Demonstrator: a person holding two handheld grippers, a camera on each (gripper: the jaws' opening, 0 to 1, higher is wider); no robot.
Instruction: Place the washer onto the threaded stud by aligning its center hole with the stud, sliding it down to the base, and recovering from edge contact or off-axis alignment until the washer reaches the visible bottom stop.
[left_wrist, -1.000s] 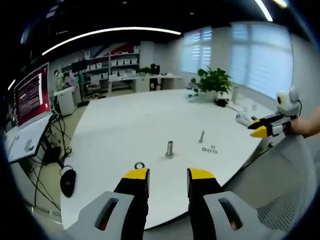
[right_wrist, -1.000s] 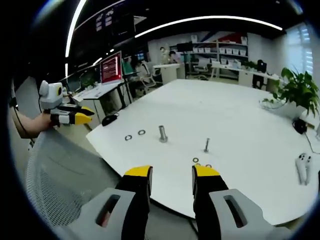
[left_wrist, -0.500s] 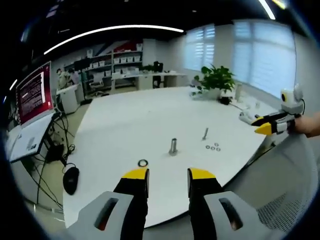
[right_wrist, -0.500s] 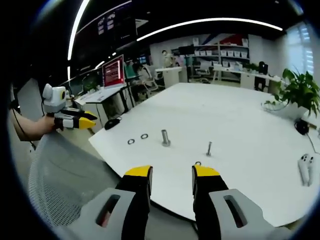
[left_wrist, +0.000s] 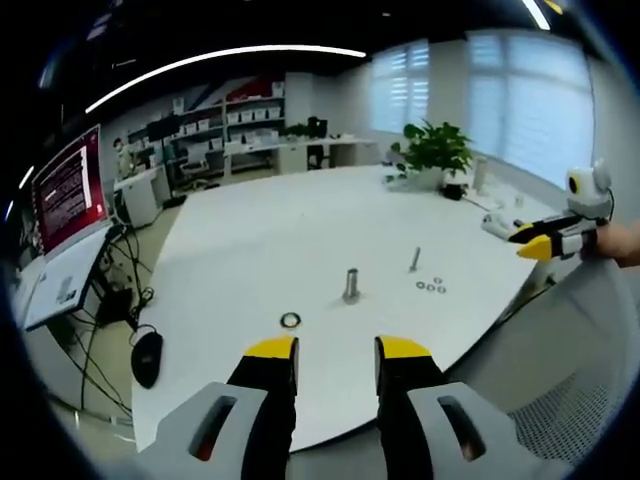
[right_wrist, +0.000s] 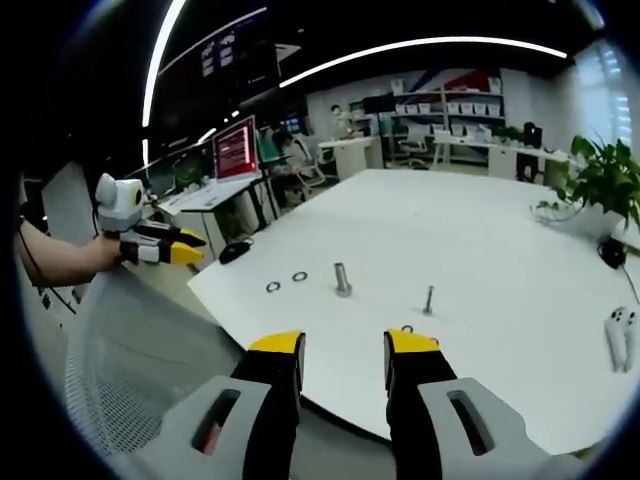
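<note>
Both claws stand parted and hold nothing: the left gripper (left_wrist: 337, 362), with yellow-tipped black jaws on grey moulded bodies, rises from the bottom of the left gripper view, and the right gripper (right_wrist: 345, 356), of the same build, does so in the right gripper view. Each hangs off the near edge of the broad, smooth white table (left_wrist: 260, 240), well apart from the parts on it. The other gripper shows at the side of each view, held in a person's hand (right_wrist: 105, 254) above a grey mesh chair back (right_wrist: 140, 370).

On the table, the thick, short, grey metal stud (left_wrist: 351, 285) stands upright on a small flared base. Near it stands the thin threaded metal stud (left_wrist: 415, 260), also upright, bare down its length. One dark metal ring washer (left_wrist: 290, 320) lies flat on the tabletop, near the thick stud and between it and the left gripper's jaws. A cluster of small flat washers (left_wrist: 430, 287) lies just beside the thin stud's foot.

In the right gripper view two ring washers (right_wrist: 286, 281) lie side by side, apart from the thick stud (right_wrist: 342, 279), and the thin stud (right_wrist: 428, 300) stands beyond the right jaw.

A leafy green potted plant (left_wrist: 432, 152) sits at the table's far side.
</note>
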